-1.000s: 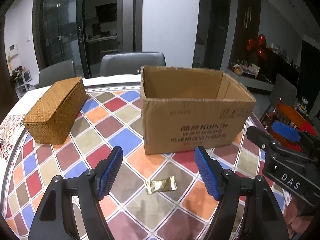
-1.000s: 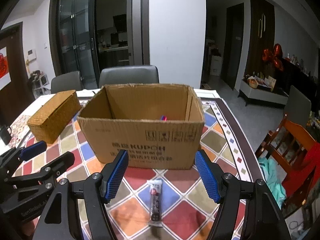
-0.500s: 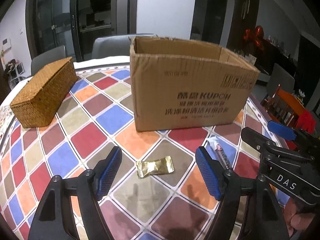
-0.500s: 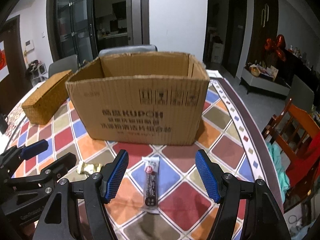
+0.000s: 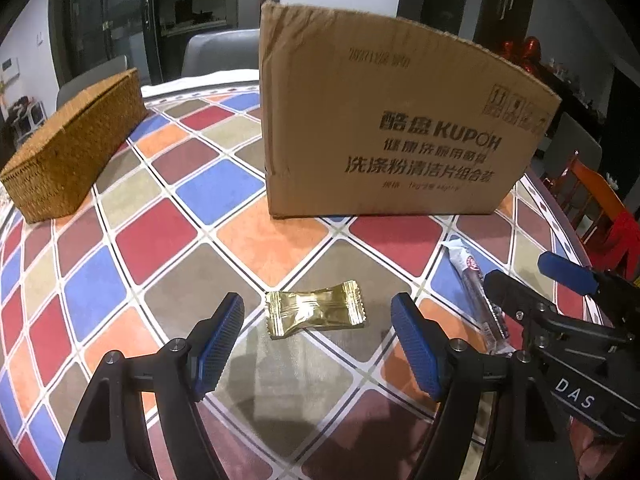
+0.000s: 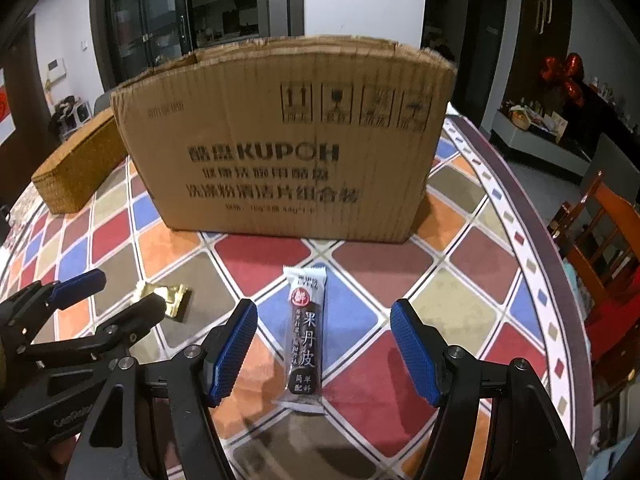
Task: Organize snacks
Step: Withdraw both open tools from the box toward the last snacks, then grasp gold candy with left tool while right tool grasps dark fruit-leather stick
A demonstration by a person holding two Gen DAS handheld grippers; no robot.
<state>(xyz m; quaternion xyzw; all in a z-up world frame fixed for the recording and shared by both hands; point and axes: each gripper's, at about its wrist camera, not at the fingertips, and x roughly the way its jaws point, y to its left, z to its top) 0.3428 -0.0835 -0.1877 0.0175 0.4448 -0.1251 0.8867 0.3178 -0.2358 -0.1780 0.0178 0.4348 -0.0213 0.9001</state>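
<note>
Both grippers lowered onto their snacks

Since a second ago, left gripper [image 5: 316, 316], jaws spread, brackets the gold candy [image 5: 315, 313]; right gripper [image 6: 323, 326] likewise straddles the dark bar [image 6: 305, 338] on the surface before the box [image 6: 288, 140]: pickups seem imminent.

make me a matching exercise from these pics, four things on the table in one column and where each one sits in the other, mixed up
Things:
1. gold candy wrapper
2. dark snack bar
3. cardboard box
4. wicker basket

Places:
A. far left of the table, left of the box
B. flat on the cloth between the right gripper's open jaws
C. standing behind both snacks, printed side facing the cameras
D. flat on the cloth between the left gripper's open jaws

Pairs: 1-D, 2-B, 3-C, 4-A
</note>
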